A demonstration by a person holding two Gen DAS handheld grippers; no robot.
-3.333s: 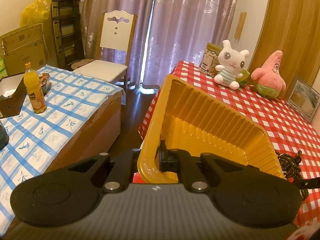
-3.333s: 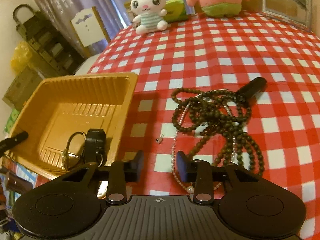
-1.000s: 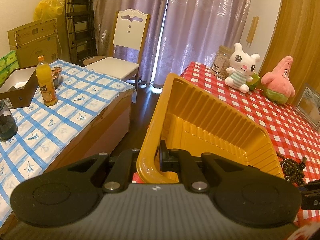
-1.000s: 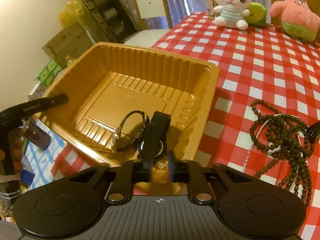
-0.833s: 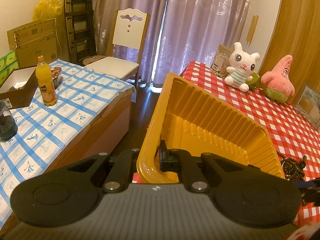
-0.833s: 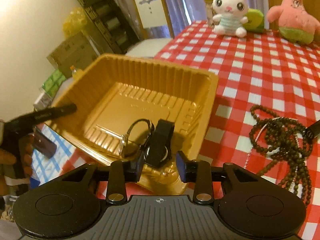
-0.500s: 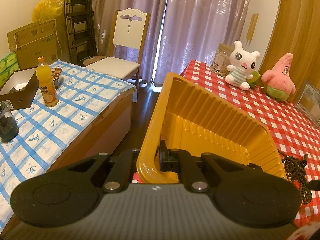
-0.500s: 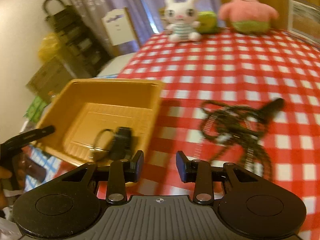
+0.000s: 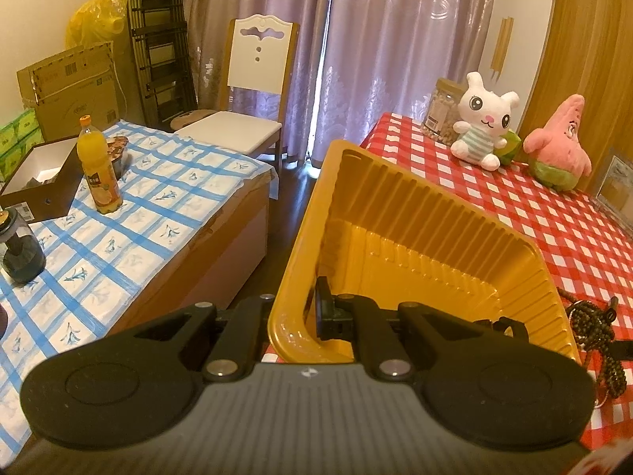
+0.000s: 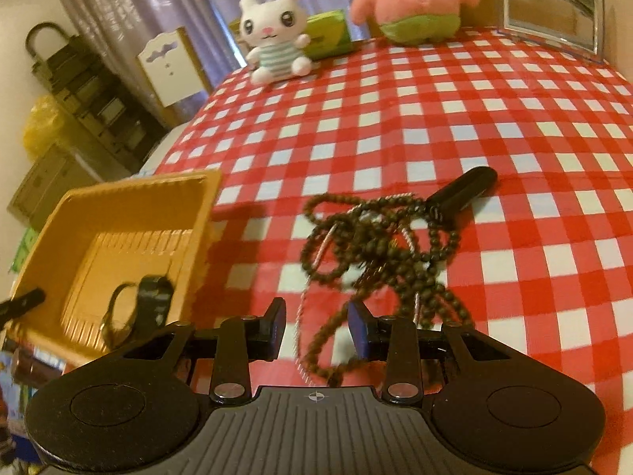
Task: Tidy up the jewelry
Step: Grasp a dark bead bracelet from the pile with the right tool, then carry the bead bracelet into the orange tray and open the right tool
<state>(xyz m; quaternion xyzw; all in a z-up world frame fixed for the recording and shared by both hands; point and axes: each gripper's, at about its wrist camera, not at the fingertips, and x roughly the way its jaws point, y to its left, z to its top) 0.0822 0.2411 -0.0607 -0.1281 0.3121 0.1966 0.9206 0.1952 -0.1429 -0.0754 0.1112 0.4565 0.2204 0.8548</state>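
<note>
The left gripper (image 9: 306, 312) clamps the tray (image 9: 395, 213) rim. The right gripper (image 10: 316, 324), jaws apart and empty, hovers over beads (image 10: 379, 245) on the bench (image 10: 514, 118).

Purple curtains (image 9: 356, 39) hang behind a white chair (image 9: 245, 91), beside a wood-panelled wall (image 9: 585, 39).

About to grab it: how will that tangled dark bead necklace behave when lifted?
The bead necklace lies in loose, overlapping loops, so it is probably floppy and will dangle. A thin pale strand threads through it and may come up too. The small round beads could slip between pads.
</note>
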